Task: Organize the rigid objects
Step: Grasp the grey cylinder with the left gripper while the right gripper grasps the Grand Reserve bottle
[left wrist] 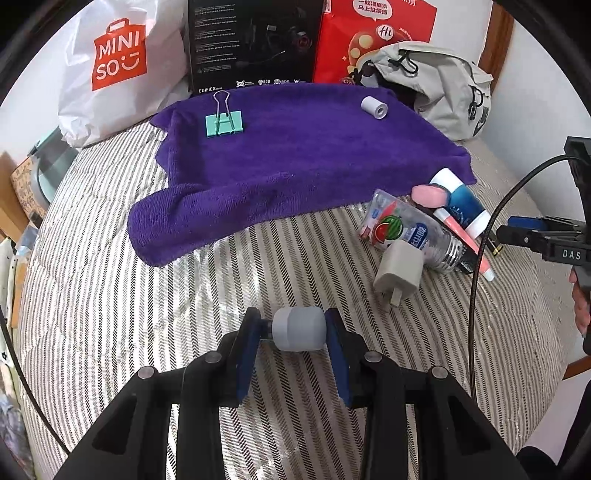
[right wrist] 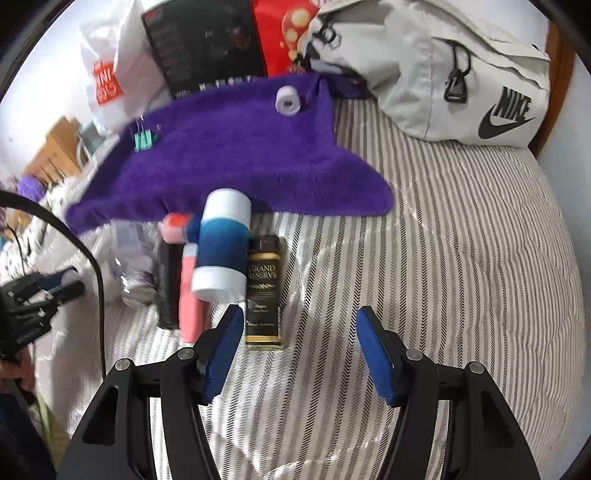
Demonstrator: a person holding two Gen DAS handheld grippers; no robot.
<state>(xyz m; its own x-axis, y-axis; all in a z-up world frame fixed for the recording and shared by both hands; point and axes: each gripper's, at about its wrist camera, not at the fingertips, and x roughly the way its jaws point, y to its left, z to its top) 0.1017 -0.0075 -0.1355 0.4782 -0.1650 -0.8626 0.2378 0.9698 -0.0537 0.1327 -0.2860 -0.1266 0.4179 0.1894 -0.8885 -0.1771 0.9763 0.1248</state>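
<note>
1. Clamped crosswise between the blue pads of the left gripper (left wrist: 293, 326): a small grey cylinder (left wrist: 299, 329), a short clear stub poking from its left end against the left pad, held just above the striped bedcover (left wrist: 110, 295).
2. Just beside it, to the right on the bedcover: a grey plug adapter (left wrist: 399, 272), prongs pointing toward the camera, touching a clear plastic bottle (left wrist: 406, 230) with a watermelon label.
3. Piled against that bottle: a pink tube (left wrist: 465, 236), a pink-ended item, and a blue-and-white cylinder (left wrist: 460, 205) lying on top.
4. Alongside the blue-and-white cylinder (right wrist: 223, 245) in the right wrist view: a dark flat bottle (right wrist: 265, 291) lettered "GRAND RESERVE", lying flat on the stripes.
5. Spread wide and holding nothing: the right gripper (right wrist: 297, 325), hovering near the dark bottle's lower end.
6. Farther back: a purple towel (left wrist: 295, 166) laid over the bedcover, carrying a teal binder clip (left wrist: 223, 122) at its left and a small white roll (left wrist: 373, 107) at its right, well apart.
7. Behind the towel: a white MINISO bag (left wrist: 118, 66), a black box (left wrist: 255, 44), a red box (left wrist: 373, 33) and a pale grey Nike backpack (right wrist: 461, 70).
</note>
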